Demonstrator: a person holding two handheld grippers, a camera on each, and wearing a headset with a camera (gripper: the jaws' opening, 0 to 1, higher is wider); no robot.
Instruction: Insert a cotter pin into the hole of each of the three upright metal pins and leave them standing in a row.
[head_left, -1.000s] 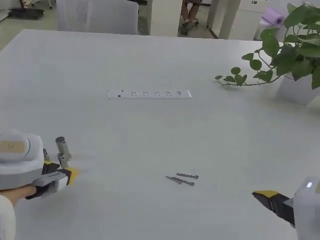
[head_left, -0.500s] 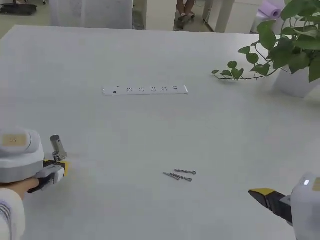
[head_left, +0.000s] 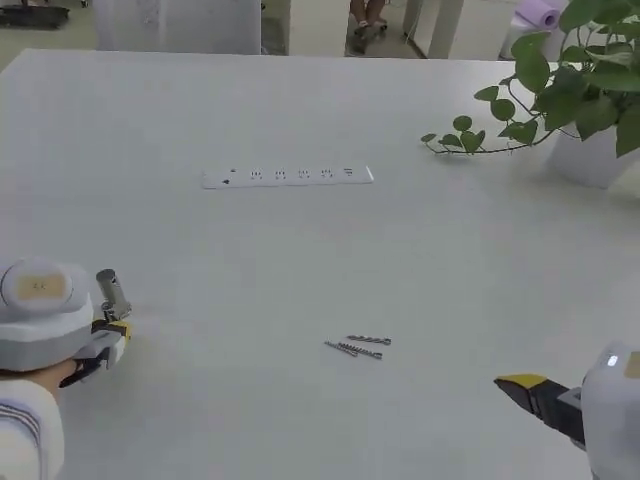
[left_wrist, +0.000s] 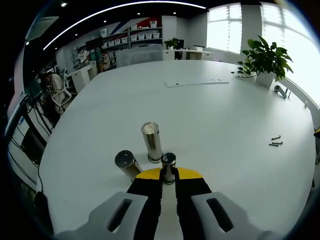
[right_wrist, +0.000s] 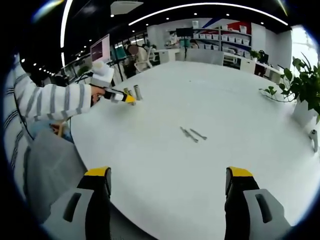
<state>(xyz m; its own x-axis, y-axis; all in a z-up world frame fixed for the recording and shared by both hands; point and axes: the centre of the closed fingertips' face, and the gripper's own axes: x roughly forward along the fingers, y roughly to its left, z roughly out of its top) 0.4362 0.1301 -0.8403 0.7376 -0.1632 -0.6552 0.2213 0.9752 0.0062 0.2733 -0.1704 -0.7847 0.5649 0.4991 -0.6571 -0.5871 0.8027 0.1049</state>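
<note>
Metal pin (left_wrist: 168, 162) clamped between left tool (left_wrist: 169, 177) tips; right tool (right_wrist: 169, 173) wide open, empty.

Probably an open office: long white table (head_left: 300, 260), power strip (head_left: 288, 177), potted plant (head_left: 585, 70); shelves (right_wrist: 235, 36) of boxes behind

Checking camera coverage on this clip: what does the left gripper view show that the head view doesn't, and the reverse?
Left gripper view: all three told apart, an upright pin, a leaning pin and a third pin clamped in the left gripper. Head view: the right gripper at lower right, and a pin top rising beside the left gripper's housing. Both: the cotter pins lying loose on the white table, the power strip, the potted plant.
</note>
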